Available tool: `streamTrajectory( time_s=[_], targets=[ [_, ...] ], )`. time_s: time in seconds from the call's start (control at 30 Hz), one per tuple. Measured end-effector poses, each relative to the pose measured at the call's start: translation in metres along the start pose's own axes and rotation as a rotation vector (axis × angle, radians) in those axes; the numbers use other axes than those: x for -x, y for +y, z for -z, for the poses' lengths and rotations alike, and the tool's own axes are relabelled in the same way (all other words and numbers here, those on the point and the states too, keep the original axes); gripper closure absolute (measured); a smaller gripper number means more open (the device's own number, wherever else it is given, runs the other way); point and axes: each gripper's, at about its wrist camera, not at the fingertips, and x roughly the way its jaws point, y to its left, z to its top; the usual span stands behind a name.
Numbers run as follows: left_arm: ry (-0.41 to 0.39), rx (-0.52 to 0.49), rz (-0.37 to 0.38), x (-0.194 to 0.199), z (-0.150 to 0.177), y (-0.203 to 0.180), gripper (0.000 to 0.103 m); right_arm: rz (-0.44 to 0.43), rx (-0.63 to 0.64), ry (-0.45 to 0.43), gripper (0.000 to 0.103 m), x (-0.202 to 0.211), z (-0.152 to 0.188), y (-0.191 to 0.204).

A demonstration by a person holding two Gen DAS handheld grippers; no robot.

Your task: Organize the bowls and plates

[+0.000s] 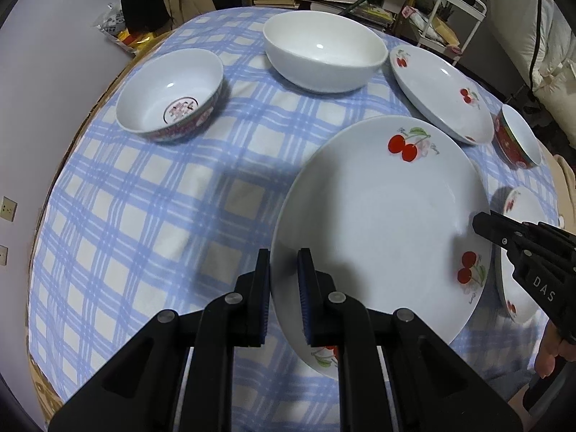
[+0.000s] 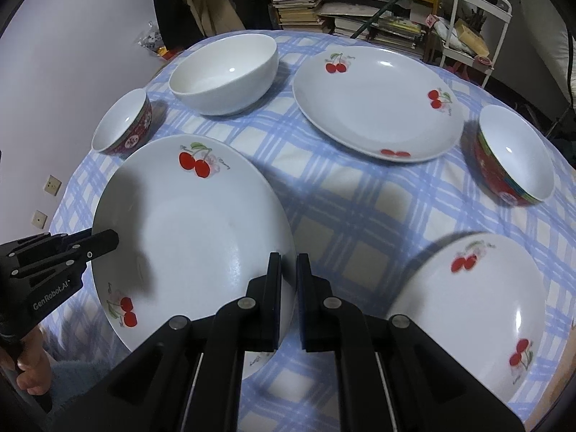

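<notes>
A large white cherry plate (image 1: 381, 223) (image 2: 187, 230) is held between both grippers above the blue checked tablecloth. My left gripper (image 1: 284, 270) is shut on its left rim; it shows in the right wrist view (image 2: 104, 243). My right gripper (image 2: 288, 270) is shut on its right rim; it shows in the left wrist view (image 1: 482, 225). A second cherry plate (image 2: 374, 104) (image 1: 439, 90) lies at the back. A third cherry plate (image 2: 475, 309) lies at the near right. A plain white bowl (image 1: 320, 54) (image 2: 225, 75) and two red-patterned bowls (image 1: 171, 95) (image 2: 514, 154) stand around.
The round table (image 1: 68, 151) drops off on every side. Shelves of books (image 2: 298, 7) and a white cart (image 2: 478, 18) stand behind it. A grey wall with sockets (image 1: 7, 208) is on the left.
</notes>
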Motion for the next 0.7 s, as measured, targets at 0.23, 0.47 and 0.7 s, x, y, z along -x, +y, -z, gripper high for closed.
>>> streamTrajectory(
  time_s=[0.23,0.47,0.7],
  targets=[
    [0.018,-0.005,0.015,0.002,0.009,-0.007,0.089,0.021,-0.008,0.008,0.094,0.008,0.013,-0.004],
    [0.058,-0.008,0.015,-0.001,0.017,-0.01,0.088,0.041,-0.006,0.041,0.094,0.007,0.026,-0.003],
    [0.108,-0.021,0.01,-0.014,0.02,-0.015,0.088,0.076,-0.003,0.087,0.093,-0.007,0.032,-0.005]
  ],
)
